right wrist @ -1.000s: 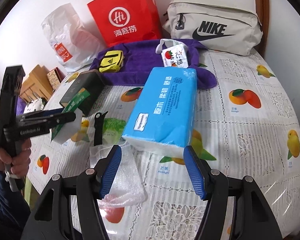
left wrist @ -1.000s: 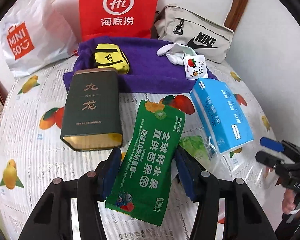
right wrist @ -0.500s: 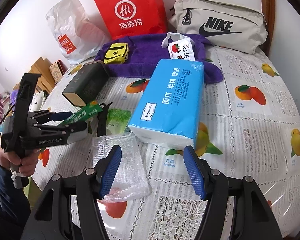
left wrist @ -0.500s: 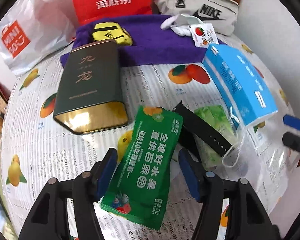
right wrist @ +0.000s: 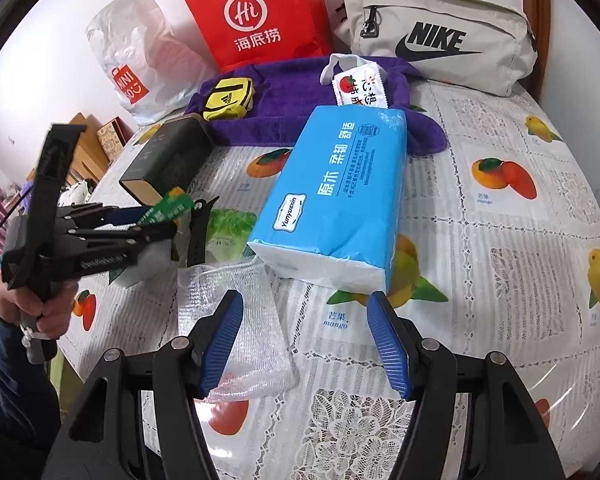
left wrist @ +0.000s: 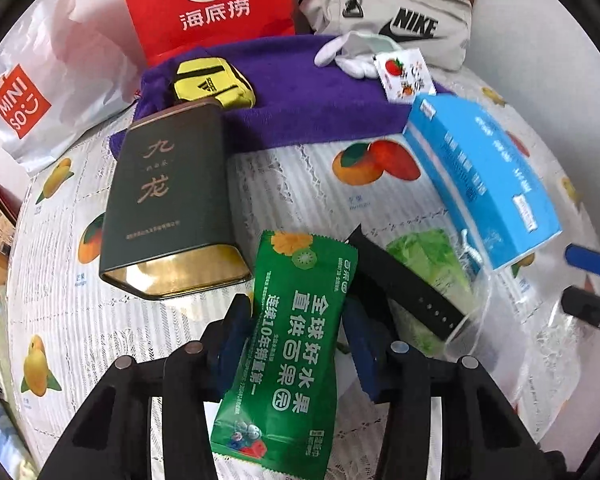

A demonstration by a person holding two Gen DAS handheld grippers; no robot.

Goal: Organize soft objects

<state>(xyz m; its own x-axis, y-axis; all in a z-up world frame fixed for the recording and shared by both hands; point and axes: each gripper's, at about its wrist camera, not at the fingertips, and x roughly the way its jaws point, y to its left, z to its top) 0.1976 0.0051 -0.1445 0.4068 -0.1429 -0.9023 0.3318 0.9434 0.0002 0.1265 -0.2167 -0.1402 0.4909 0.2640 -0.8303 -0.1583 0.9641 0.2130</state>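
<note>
1. We are holding the left gripper (left wrist: pixel 298 336) over the near-left part of the bench (left wrist: pixel 292 184); its fingers (left wrist: pixel 236 332) have just been closing and are pressing both sides of the green snack packet (left wrist: pixel 292 344).
2. The packet's long axis is running along the fingers, its printed top end pointing away from us toward the bench's far edge and its bottom end hanging back between the gripper's arms.
3. Its top end is lying just beside the dark tea tin (left wrist: pixel 168 200) and overlapping a black strap (left wrist: pixel 400 280).
4. We are keeping the right gripper (right wrist: pixel 306 340) hovering with fingers (right wrist: pixel 388 344) spread wide, gripping nothing, above a clear mesh pouch (right wrist: pixel 236 320) and near the blue tissue pack (right wrist: pixel 340 196).
5. The tissue pack's long axis is pointing toward the purple towel (right wrist: pixel 300 92) at the far edge.
</note>
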